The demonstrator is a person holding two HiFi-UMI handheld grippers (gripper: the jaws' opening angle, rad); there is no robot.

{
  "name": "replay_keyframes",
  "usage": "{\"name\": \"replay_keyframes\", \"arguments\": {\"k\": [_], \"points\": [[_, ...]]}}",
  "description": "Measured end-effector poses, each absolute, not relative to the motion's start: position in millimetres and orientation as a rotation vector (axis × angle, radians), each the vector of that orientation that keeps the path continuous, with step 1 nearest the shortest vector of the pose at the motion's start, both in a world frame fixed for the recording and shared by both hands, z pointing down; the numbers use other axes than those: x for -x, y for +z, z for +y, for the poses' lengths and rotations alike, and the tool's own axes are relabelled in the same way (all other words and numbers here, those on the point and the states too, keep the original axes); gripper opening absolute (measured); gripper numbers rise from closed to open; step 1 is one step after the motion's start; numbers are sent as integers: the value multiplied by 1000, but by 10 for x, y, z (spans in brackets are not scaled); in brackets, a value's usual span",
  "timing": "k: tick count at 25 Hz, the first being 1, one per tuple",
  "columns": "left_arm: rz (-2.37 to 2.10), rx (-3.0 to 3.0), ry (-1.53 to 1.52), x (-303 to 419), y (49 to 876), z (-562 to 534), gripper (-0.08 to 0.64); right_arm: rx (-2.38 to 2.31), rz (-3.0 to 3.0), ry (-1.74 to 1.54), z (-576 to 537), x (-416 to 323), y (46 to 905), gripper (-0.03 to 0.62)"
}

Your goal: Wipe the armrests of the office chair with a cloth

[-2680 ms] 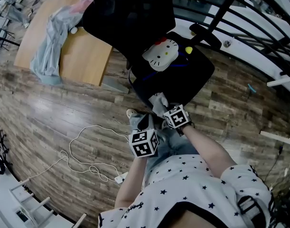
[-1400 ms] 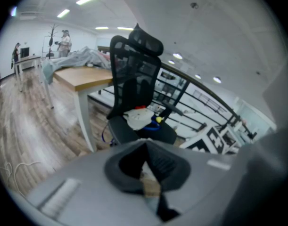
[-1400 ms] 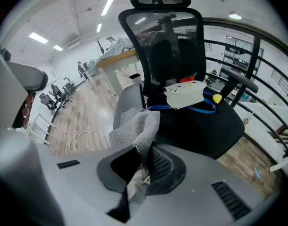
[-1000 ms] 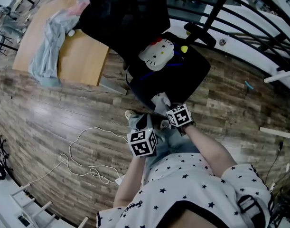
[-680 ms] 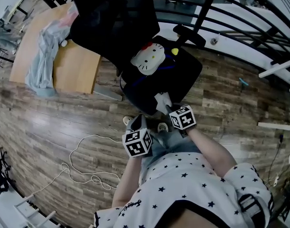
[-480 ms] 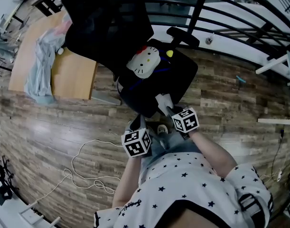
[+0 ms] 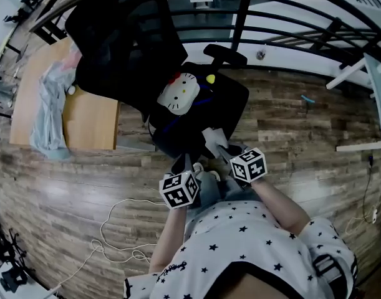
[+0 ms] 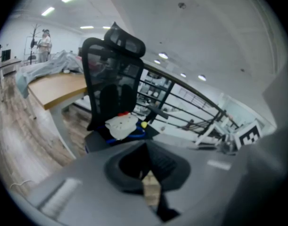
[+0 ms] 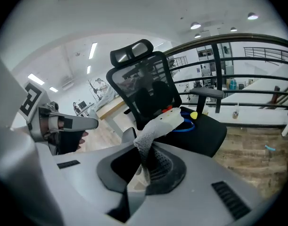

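A black mesh office chair (image 7: 125, 36) stands ahead, with a white cat-face cushion (image 7: 178, 97) on its seat. One armrest (image 7: 224, 56) shows at the seat's far right side; it also appears as the armrest (image 9: 207, 93) in the right gripper view. My right gripper (image 7: 221, 149) is shut on a white cloth (image 7: 211, 137), which sticks up from the jaws over the seat's near edge. The cloth (image 9: 158, 126) rises in front of the chair (image 9: 144, 88). My left gripper (image 7: 178, 165) hangs beside it, shut and empty, in front of the seat.
A wooden desk (image 7: 84, 123) with a grey-blue garment (image 7: 50, 111) stands left of the chair. A white cable (image 7: 115, 229) loops on the wood floor at lower left. Black railing (image 7: 290, 17) runs behind the chair. White frame parts (image 7: 358, 73) lie at the right.
The chair has shifted left and closer in view. Both grippers have drifted a little apart, the right one moving rightward with the cloth still in it.
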State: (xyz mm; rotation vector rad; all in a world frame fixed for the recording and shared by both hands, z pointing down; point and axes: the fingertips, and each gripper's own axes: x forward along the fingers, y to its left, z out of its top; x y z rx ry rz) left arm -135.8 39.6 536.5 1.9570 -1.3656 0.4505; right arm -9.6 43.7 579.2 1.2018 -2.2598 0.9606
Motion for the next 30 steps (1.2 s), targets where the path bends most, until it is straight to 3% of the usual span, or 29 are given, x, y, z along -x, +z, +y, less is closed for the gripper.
{"name": "replay_keyframes", "arguments": {"k": [30], "points": [[-1192,-2095,468,1670,5364,-937,6,-1433,-2271,945,-652,410,5148,29]]}}
